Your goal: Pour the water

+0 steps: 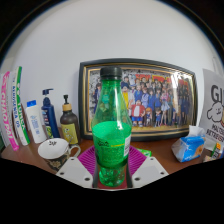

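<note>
Gripper view
Gripper: its two fingers reach forward from the bottom of the view, magenta pads on their inner faces
Jaws: pinching the green bottle, a pad pressed on either side of its lower body
Green bottle: upright between the fingers, clear green plastic, dark cap on top, liquid filling about the lower half
Table: brown wood, under and beyond the fingers
Framed photo: stands behind the bottle against the white wall, showing a group of people
Mug: patterned, just left of the fingers on the table
Pump bottles: a blue one and a dark amber one, behind the mug
Tubes: tall, leaning at far left
Tissue pack: pale blue, right of the fingers
</note>
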`<state>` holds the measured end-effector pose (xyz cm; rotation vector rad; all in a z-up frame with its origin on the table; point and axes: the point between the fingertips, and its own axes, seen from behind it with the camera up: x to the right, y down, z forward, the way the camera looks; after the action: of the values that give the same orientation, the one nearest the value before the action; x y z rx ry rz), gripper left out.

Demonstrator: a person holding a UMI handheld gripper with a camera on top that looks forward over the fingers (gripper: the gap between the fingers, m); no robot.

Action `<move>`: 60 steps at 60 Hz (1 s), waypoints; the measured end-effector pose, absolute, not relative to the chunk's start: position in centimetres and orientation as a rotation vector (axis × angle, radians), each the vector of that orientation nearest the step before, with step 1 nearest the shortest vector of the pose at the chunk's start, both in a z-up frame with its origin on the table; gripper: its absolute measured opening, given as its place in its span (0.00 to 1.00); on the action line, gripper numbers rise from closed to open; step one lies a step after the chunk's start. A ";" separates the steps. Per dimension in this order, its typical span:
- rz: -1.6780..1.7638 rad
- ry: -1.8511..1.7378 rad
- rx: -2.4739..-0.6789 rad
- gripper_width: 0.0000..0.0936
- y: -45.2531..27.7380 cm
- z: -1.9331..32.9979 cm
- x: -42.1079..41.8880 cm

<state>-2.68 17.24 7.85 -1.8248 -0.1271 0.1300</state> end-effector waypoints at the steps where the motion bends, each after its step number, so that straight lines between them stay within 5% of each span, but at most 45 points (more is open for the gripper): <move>1: 0.130 -0.127 -1.823 0.41 17.2 7.9 -2.7; 12: 0.126 -0.129 -1.845 0.58 17.1 7.7 -2.8; 17: 0.132 -0.115 -1.899 0.92 16.6 7.1 -2.7; 33: 0.038 -0.008 -2.044 0.91 11.5 8.5 -1.1; 60: -0.033 0.072 -2.231 0.91 -9.0 15.8 -5.9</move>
<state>-5.88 -8.99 15.82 -2.2313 0.0721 -0.0325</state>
